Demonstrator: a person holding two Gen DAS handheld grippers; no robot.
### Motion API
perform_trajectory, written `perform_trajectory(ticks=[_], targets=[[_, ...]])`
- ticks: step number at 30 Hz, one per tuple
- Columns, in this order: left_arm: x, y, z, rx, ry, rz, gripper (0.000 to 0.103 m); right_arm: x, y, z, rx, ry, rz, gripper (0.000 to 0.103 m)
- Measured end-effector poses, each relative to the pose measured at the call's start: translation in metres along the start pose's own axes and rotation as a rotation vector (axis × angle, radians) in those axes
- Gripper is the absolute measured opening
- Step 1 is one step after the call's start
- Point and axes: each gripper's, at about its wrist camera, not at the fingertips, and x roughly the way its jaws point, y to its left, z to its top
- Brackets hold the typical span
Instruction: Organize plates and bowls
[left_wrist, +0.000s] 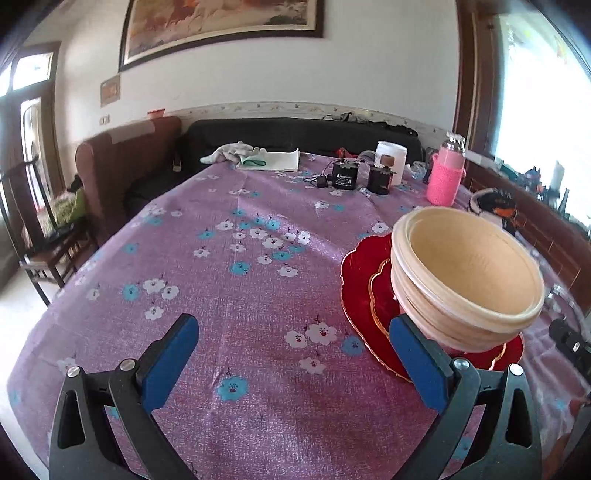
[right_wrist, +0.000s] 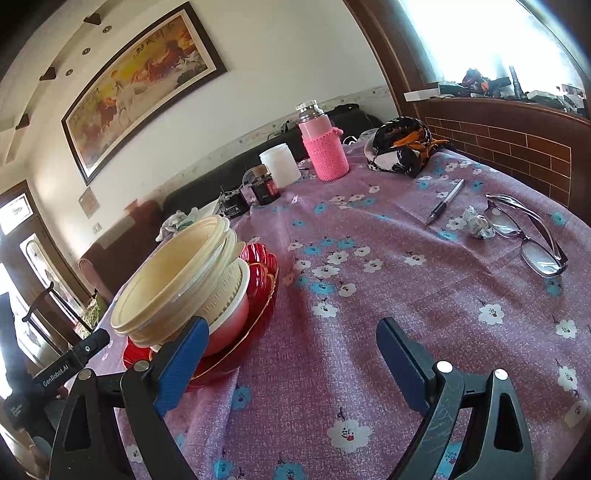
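The stack of cream bowls (left_wrist: 465, 280) rests on the red plates (left_wrist: 364, 273), which lie on the bench (left_wrist: 229, 280) under a purple floral cloth. In the right wrist view the stack (right_wrist: 177, 284) leans slightly, and a white, ribbed bowl with a pink base (right_wrist: 231, 306) sits beneath the cream bowls, on the red plates (right_wrist: 258, 280). The plates have scalloped, gold-trimmed edges.

Left gripper (left_wrist: 295, 365): jaws released and spread wide, holding nothing. The gripper hangs above bare cloth, with its right blue pad just beside the base of the bowl stack; contact between pad and stack cannot be determined.

Right gripper (right_wrist: 291, 365): jaws released and spread wide, holding nothing. Its left blue pad overlaps the near edge of the stack and plates in the view; contact cannot be determined.

Other items on the bench, all well apart from the stack:
- a bottle in a pink knitted sleeve (right_wrist: 325, 147), upright, near the far edge;
- a white jar (right_wrist: 280, 166) beside it;
- two small dark devices (left_wrist: 364, 177) near the jar;
- a pen (right_wrist: 445, 201), a crumpled wrapper (right_wrist: 476, 223) and a pair of glasses (right_wrist: 528, 236) on the right side;
- a black, white and orange cloth bundle (right_wrist: 400, 146) near the far right edge.
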Motion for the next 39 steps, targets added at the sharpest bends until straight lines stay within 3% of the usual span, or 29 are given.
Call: perform_trajectory(ticks=[8,39], targets=[[-0.002,-0.010,-0.002,0.075,-0.010,0.014,0.103,-0.001,0.000,-0.001,-0.002,0.002,-0.001,0.095],[-0.003,-0.012,-0.001,0.088,-0.018,0.019,0.103,-0.001,0.001,-0.001,-0.004,0.009,-0.002,0.095]])
